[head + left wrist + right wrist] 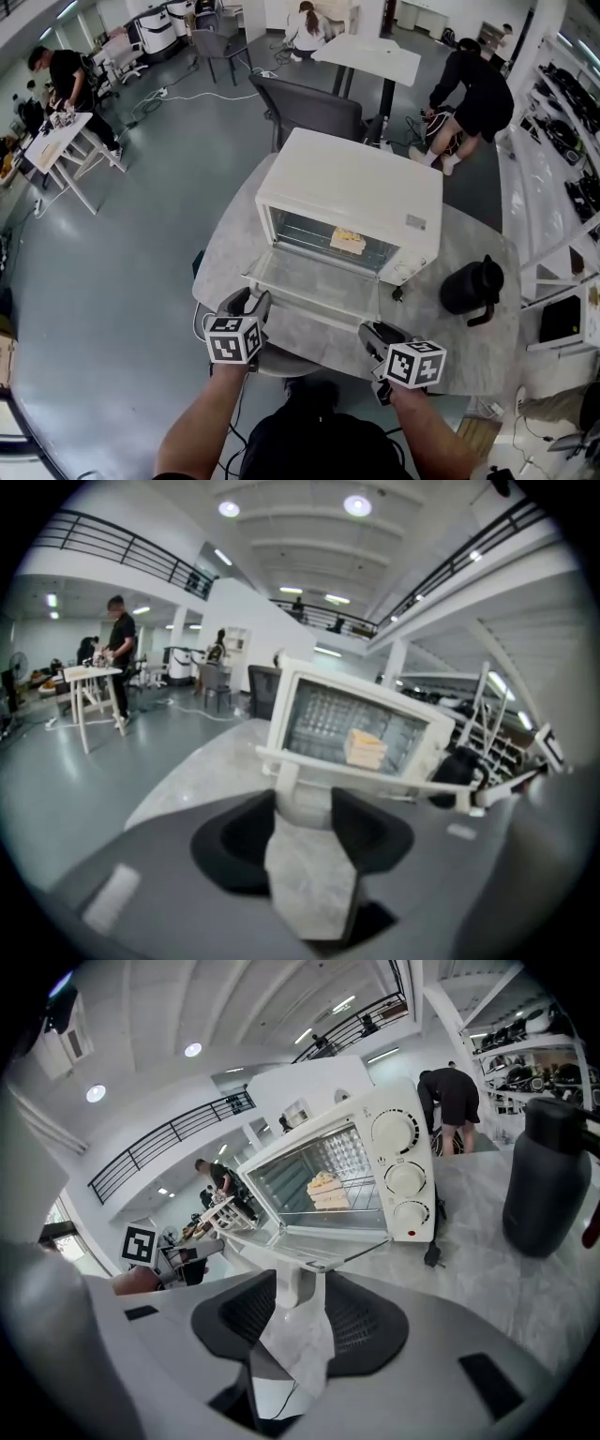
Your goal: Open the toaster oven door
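Observation:
A white toaster oven (356,187) stands on the round marble table (469,352). Its glass door (314,281) hangs wide open, folded down toward me. A piece of bread (348,241) rests on the rack inside. My left gripper (248,302) is at the left end of the door handle (375,775). In the left gripper view the gripper (305,803) has its pads closed against the handle's white post. My right gripper (375,333) is at the handle's right end, where the gripper (300,1288) clasps the other post (293,1283).
A black jug (472,286) stands on the table right of the oven, near my right gripper. A grey chair (309,111) is behind the oven. Shelves (562,141) line the right side. People work at tables farther off.

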### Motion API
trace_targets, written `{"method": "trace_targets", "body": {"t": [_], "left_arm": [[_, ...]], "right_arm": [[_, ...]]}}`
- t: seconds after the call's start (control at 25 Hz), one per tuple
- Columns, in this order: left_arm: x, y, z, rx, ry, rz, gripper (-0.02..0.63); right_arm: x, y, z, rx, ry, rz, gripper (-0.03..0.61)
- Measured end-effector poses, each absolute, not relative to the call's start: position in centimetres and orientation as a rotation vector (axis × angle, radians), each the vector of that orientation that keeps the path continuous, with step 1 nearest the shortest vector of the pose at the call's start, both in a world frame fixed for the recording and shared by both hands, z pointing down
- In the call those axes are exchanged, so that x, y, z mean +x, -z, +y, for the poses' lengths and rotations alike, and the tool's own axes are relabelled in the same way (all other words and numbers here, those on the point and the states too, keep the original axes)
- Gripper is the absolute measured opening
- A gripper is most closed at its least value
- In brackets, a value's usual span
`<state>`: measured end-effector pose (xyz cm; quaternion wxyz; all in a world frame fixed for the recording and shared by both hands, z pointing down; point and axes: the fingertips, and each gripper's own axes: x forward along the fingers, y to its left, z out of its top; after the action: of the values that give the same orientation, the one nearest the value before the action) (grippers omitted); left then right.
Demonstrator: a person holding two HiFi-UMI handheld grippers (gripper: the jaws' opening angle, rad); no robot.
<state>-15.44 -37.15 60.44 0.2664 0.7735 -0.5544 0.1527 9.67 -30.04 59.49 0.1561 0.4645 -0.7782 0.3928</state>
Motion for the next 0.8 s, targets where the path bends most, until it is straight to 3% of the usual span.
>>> {"method": "trace_targets", "body": {"t": [0.8], "left_arm": [[-16.3, -64.9, -32.9, 2.027, -0.511, -1.528, 0.195]], "right_arm": [[9.9, -64.4, -27.9, 1.257, -1.334, -2.193, 0.176]]}}
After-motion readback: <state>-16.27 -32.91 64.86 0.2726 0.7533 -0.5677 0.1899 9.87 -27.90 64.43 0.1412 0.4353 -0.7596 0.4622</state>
